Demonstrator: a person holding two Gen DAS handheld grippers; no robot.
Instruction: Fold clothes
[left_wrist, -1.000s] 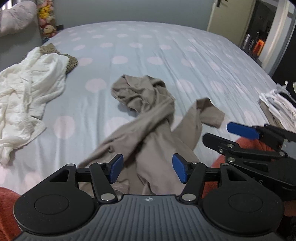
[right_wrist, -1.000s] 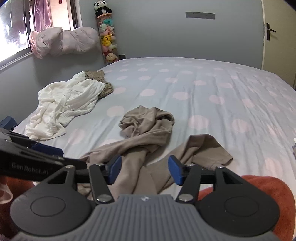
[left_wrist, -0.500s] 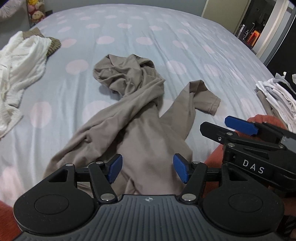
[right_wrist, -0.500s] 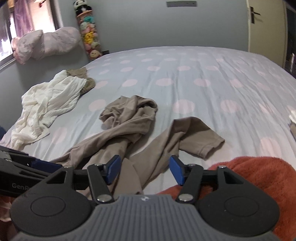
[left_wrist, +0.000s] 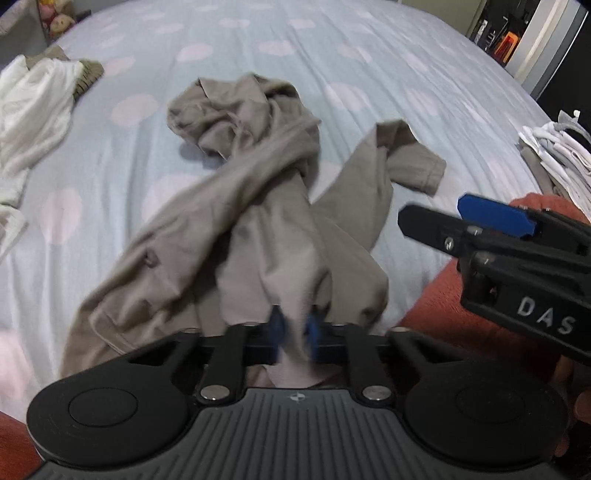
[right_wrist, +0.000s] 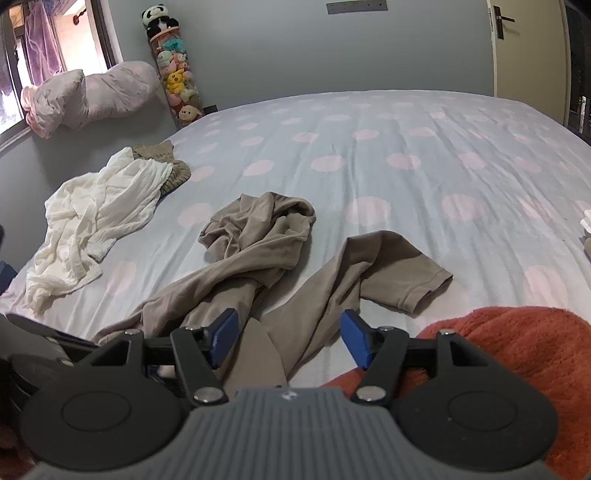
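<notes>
A taupe long-sleeved garment (left_wrist: 266, 206) lies crumpled on the bed, one sleeve flung out to the right (right_wrist: 402, 266). My left gripper (left_wrist: 295, 326) points steeply down at its near edge. Its jaws are closing, and the blue pads pinch a fold of the cloth between them. My right gripper (right_wrist: 288, 338) hovers low over the same near edge with its jaws opening. Cloth lies below the gap and neither pad touches it. In the left wrist view the right gripper (left_wrist: 432, 214) reaches in from the right, beside the garment.
The bed's blue sheet (right_wrist: 406, 147) has pink dots. A white garment (right_wrist: 96, 214) and a brown knit piece (right_wrist: 173, 166) lie at the left. A folded stack (left_wrist: 554, 155) sits at the right edge. Orange-red fleece (right_wrist: 517, 350) covers the near right corner.
The left gripper has sunk toward the taupe garment, and its jaws have gone from wide apart to closed on a fold. The right gripper has hardly moved.
</notes>
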